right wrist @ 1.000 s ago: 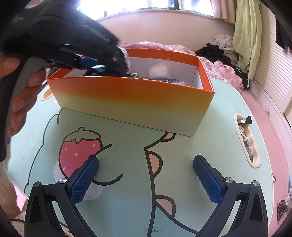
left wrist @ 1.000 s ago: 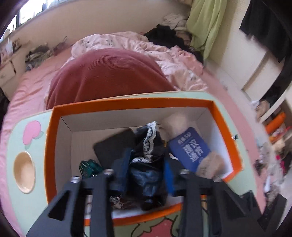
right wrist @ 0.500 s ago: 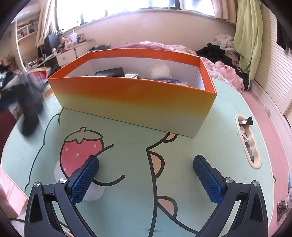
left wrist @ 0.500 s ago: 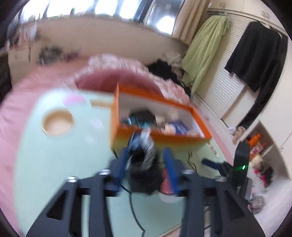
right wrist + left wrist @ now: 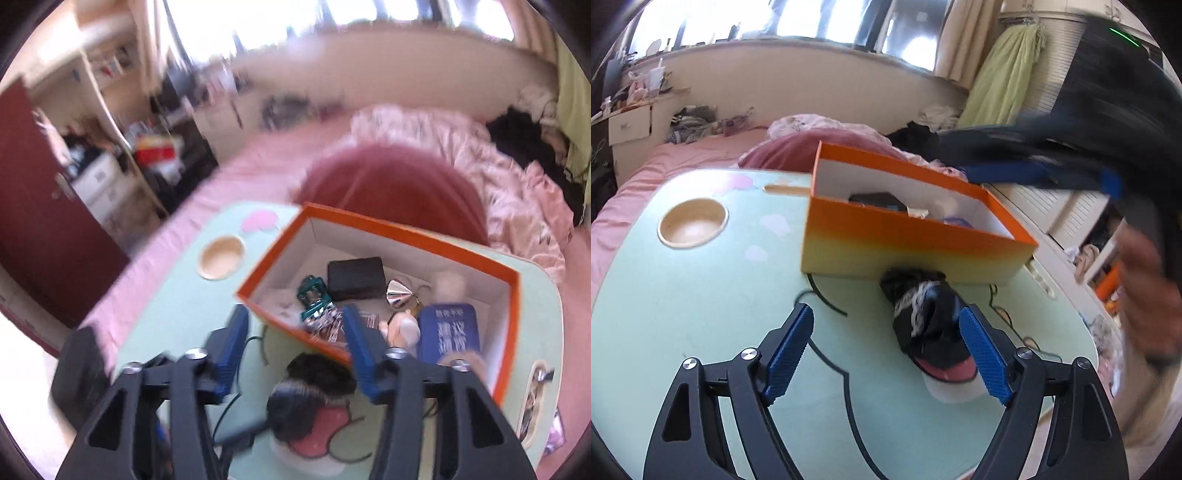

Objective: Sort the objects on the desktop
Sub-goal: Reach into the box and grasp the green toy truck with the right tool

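Observation:
A black cloth bundle with white lace (image 5: 925,317) lies on the green table (image 5: 701,295) in front of the orange box (image 5: 912,243). My left gripper (image 5: 886,354) is open, low over the table, with the bundle just inside its right finger. My right gripper (image 5: 295,347) is open and empty, high above the box's near edge (image 5: 291,328); it also shows blurred in the left wrist view (image 5: 1052,173). The bundle (image 5: 314,380) lies below it. The box holds a black case (image 5: 354,278), a green clip (image 5: 314,295), a blue card (image 5: 448,332) and a silver cone (image 5: 400,295).
A round wooden cup recess (image 5: 692,223) sits at the table's far left. A black cable (image 5: 827,299) runs across the table by the box. A bed with pink bedding (image 5: 480,158) lies behind the table. A slot with small items (image 5: 535,398) is at the table's right edge.
My left gripper carried the black bundle out of the box, opened and left it on the table. My right gripper rose from low over the table to above the box.

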`<state>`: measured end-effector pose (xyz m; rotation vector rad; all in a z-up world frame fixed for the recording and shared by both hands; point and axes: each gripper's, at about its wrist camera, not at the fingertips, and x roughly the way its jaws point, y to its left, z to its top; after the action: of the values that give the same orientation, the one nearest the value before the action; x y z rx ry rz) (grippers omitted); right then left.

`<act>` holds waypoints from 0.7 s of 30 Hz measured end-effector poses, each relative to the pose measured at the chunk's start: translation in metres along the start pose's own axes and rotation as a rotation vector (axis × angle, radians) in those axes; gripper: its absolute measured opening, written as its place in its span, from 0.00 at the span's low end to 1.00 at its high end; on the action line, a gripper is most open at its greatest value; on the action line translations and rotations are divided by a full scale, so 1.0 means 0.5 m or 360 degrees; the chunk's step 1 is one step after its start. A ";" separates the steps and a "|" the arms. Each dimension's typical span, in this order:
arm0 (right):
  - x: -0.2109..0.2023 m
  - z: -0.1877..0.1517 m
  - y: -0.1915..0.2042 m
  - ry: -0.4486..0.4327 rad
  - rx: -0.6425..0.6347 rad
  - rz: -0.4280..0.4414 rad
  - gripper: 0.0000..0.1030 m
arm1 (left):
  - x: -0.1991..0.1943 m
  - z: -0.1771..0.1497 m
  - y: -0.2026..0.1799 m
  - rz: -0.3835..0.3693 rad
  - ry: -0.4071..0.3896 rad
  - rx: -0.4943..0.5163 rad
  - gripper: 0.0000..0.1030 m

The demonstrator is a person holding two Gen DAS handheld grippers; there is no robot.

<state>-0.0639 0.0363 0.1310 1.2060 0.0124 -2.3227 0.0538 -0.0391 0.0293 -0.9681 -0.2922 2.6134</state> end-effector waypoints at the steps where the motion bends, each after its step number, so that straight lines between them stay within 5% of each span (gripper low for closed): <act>1: 0.023 0.011 -0.008 0.0054 0.0021 -0.0023 0.40 | 0.004 -0.006 0.005 0.0004 0.0019 -0.0013 0.79; 8: 0.168 0.012 -0.076 0.0409 0.0314 0.0161 0.40 | 0.012 -0.024 0.036 -0.0020 0.0041 -0.0121 0.79; 13: 0.186 0.034 -0.103 0.0369 0.0397 0.0161 0.39 | 0.020 -0.026 0.030 -0.0021 0.0049 -0.0107 0.79; 17: 0.206 0.039 -0.111 0.0398 0.0293 -0.0012 0.37 | 0.021 -0.027 0.024 -0.0020 0.0051 -0.0096 0.79; 21: 0.199 0.038 -0.123 0.0369 0.0309 -0.0025 0.27 | 0.021 -0.028 0.026 -0.0021 0.0050 -0.0096 0.79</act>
<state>-0.1526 0.0414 0.0526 1.5717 -0.1254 -2.2247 0.0525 -0.0459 0.0084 -1.0227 -0.3701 2.5882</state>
